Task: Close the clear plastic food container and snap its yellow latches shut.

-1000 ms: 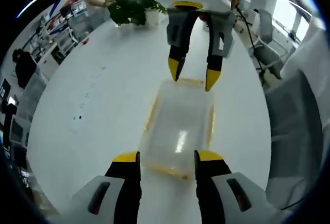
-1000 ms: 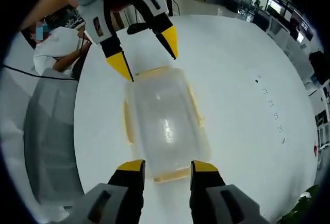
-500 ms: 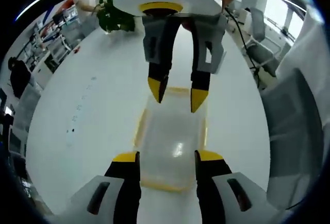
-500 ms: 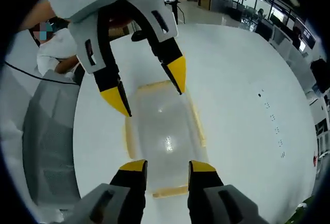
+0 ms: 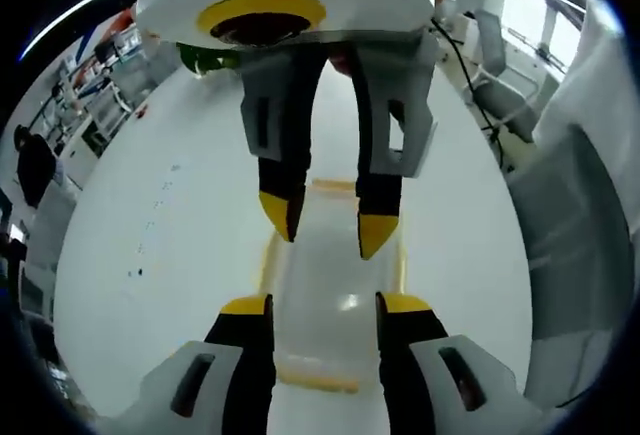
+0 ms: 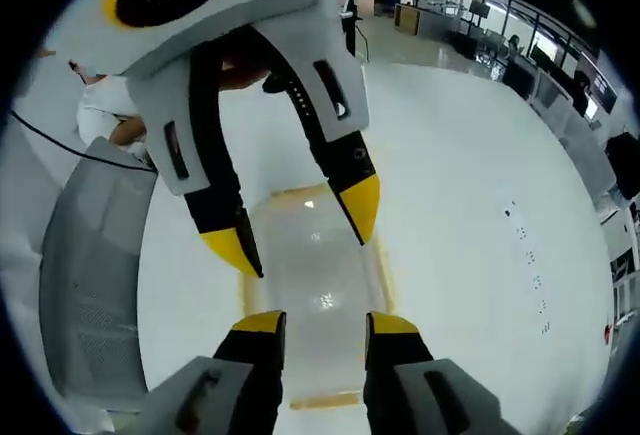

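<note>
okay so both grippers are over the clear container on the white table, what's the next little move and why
Probably lower both open grippers onto the lid. In the left gripper view, the left gripper frames the near end of the clear container, with the right gripper poised over its far half. The lid seems to be on already, though whether the yellow latches are snapped can't be told, so pressing down seats it first.

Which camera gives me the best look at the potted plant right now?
The left gripper view: the potted plant is a green patch at the table's far edge, mostly hidden behind the right gripper. I can't make it out in the right gripper view.
</note>
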{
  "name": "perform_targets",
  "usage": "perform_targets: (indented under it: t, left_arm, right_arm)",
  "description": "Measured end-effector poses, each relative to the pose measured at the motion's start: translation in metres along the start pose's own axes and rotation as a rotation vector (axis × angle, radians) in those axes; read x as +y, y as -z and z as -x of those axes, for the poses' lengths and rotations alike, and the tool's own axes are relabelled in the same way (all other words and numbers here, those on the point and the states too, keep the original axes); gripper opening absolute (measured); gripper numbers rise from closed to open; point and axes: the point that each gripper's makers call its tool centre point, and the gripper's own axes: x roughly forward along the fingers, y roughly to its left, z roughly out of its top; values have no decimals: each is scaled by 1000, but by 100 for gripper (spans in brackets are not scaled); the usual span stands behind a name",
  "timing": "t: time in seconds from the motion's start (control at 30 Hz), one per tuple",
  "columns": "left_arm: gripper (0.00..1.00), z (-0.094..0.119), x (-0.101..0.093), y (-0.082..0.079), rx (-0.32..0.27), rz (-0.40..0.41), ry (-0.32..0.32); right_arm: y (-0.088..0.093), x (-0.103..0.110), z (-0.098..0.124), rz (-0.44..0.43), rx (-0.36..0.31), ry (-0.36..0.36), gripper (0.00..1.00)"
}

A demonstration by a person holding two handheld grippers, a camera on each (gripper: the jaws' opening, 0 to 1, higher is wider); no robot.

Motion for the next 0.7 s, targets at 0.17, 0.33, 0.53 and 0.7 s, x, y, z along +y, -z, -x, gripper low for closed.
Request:
perform_targets:
  t: [0.17,0.33,0.53,0.7]
  left_arm:
    - [37,-3,0,-2,-9,1,-6]
    - [37,-6,0,-4,-23,19,-10]
    - [36,-11,-4,-2,-14,7,-14]
    - [36,-15,-4,3,12,10,-26]
  right_arm:
    - [0,-1,-2,-4,-7,-2,28]
    - [3,-4,-3,-4,-7,4,27]
    - [0,-7,-2,-4,-20,13,27]
    - [0,-8,-4,-8,-20,11,27]
